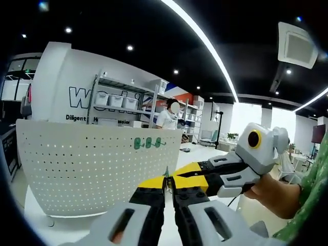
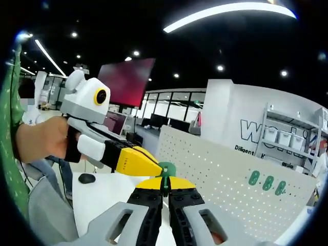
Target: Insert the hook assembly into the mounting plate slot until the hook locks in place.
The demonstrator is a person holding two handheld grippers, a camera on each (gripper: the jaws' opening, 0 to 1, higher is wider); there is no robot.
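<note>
In the left gripper view, the left gripper [image 1: 167, 183] has its yellow-tipped jaws clenched on a thin green hook [image 1: 166, 172], of which a small tip shows. The right gripper [image 1: 180, 173] comes in from the right and meets the same spot. In the right gripper view, the right gripper [image 2: 165, 183] is pinching the green hook [image 2: 165, 171] too. Behind stands the white perforated mounting plate [image 1: 87, 164], upright, with three green hooks [image 1: 148, 143] already on it.
</note>
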